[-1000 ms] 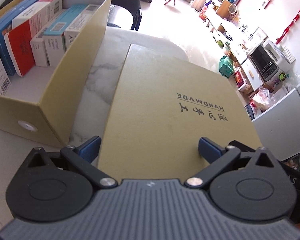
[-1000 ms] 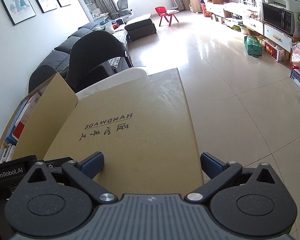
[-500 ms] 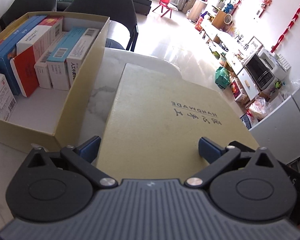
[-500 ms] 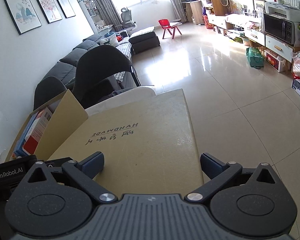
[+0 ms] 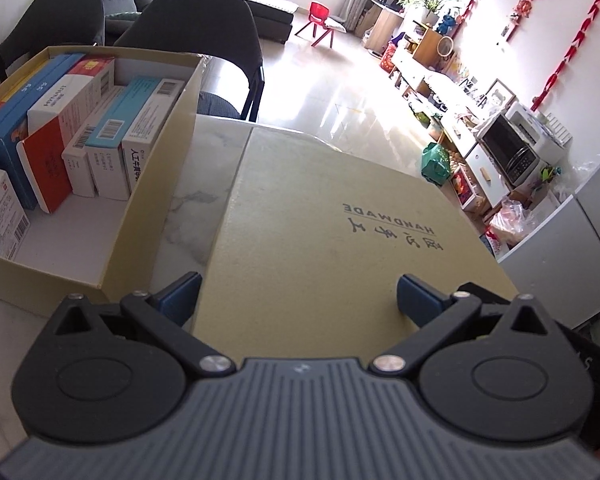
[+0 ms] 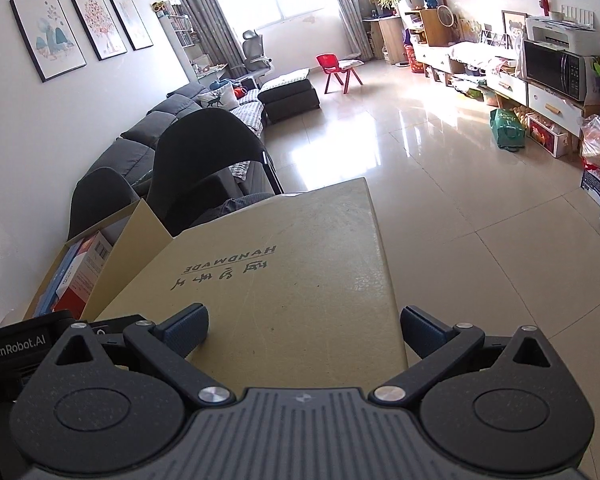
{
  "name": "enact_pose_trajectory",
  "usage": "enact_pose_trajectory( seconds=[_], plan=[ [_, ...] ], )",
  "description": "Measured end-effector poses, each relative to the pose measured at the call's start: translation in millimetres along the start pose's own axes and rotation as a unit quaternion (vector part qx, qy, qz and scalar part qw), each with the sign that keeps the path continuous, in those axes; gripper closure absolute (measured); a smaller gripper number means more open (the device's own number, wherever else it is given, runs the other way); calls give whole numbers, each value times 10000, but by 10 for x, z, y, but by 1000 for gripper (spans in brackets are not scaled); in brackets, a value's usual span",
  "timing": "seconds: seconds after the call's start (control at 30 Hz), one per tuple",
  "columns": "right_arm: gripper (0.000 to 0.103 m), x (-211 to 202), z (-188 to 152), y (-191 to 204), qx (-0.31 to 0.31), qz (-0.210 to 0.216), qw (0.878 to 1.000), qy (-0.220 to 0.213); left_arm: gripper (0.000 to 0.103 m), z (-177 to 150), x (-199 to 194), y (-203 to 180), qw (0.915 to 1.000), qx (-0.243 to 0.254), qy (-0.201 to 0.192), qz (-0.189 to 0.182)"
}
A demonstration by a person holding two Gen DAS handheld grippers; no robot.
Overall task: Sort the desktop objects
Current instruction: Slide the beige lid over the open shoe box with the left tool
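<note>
Both claws, left (image 5: 298, 294) and right (image 6: 303, 326), gape astride the lid (image 5: 332, 240); open box (image 5: 140, 208) sits at ten o'clock.

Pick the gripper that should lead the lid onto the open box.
Left, probably. The open box sits right beside the left gripper, left of the lid. From the right gripper, the box is only a corner beyond the left one.

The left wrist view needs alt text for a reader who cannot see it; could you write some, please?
A flat tan box lid printed HANDMADE sits between the wide-spread fingers of the left claw, over a white marble table. Beside it, to the left, an open cardboard box holds upright medicine cartons, with a sunlit living room beyond.
</note>
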State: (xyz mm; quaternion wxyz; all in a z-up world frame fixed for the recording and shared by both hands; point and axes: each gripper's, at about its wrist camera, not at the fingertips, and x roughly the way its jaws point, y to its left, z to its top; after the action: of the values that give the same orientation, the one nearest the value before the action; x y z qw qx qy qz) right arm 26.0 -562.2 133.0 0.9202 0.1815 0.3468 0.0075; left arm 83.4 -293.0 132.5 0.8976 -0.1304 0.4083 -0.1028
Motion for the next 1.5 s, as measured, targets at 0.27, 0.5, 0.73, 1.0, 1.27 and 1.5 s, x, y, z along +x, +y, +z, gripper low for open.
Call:
enact_pose_trajectory(
  seconds=[0.27,0.5,0.73,1.0,1.27,1.5],
  plan=[
    [0,-112,42,-32,23,-48,9999,-125,0,51,-31,-92,9998,120,-95,-109],
    [0,-226,105,-42,111,-96,9994,-326,0,143,-78,-177,9993,241,-229,-183],
    [0,-290,194,5,140,-35,9985,-532,0,259,-160,-194,9983,356,-423,-202],
    [0,-271,272,170,102,114,9979,-635,0,375,-299,-60,9975,341,-618,-101],
    [0,-206,424,469,2,198,9968,-779,0,609,-375,140,9964,338,-761,-158],
    [0,-82,569,786,-3,66,9952,-976,0,917,-361,401,9950,499,-778,-366]
  ],
)
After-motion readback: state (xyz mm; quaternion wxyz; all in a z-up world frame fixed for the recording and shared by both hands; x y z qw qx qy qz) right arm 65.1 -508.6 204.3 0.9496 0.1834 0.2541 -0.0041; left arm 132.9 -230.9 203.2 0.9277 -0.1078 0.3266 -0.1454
